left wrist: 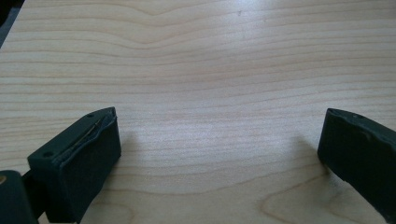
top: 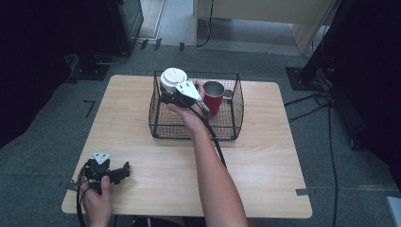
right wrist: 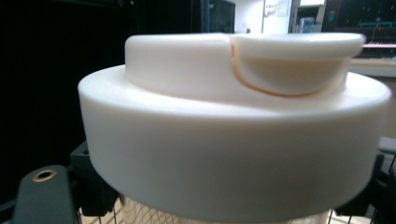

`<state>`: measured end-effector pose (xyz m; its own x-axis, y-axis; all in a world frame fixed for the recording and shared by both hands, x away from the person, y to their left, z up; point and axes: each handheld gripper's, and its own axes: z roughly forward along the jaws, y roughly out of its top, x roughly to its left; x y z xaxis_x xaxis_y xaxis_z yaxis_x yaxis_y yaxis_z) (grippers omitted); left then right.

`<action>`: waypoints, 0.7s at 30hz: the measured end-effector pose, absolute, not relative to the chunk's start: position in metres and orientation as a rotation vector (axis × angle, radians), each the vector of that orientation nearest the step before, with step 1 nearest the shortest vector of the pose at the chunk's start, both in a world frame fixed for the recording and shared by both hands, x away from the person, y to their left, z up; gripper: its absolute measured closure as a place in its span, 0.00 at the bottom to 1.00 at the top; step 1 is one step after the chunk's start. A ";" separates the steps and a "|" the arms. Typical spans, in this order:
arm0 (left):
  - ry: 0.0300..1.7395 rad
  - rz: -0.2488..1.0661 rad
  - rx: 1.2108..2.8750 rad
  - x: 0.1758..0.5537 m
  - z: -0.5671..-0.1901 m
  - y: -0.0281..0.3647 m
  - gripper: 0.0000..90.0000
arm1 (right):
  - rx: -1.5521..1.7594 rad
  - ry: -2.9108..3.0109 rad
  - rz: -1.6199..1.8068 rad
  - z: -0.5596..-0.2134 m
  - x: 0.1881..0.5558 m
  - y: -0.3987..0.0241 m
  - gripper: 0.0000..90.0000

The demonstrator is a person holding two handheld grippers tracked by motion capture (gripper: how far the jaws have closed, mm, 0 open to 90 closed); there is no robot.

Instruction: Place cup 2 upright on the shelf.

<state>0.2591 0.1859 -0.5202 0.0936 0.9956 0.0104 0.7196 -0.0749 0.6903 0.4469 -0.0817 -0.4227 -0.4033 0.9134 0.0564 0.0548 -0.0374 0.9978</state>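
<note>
Lowering the white-lidded cup (top: 173, 79) into the wire basket (top: 161, 124), right gripper (top: 182, 96) jaws clamped on it beside the red cup (top: 213, 97) (left gripper (top: 124, 170) jaws open, resting on desk (top: 265, 156)); next, probably setting down and releasing.

One white-lidded cup (top: 173, 79), one red cup (top: 213, 96), one wire basket (top: 235, 124), one table (top: 265, 156).

Black claws (top: 124, 171), grey plates, trailing cables.
</note>
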 end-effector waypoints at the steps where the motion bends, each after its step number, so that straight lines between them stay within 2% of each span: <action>1: 1.679 0.683 1.852 0.259 -0.520 0.186 0.00 | 1.063 1.531 1.520 -0.425 0.448 -0.082 0.18; 21: 1.678 0.683 1.853 0.259 -0.520 0.186 0.00 | 1.098 1.677 1.443 -0.451 0.463 -0.089 0.18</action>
<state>0.2591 0.1860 -0.5201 0.0945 0.9955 0.0107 0.7199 -0.0758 0.6899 0.4631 -0.0890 -0.4510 -0.4306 0.9016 0.0409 0.1751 0.0390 0.9838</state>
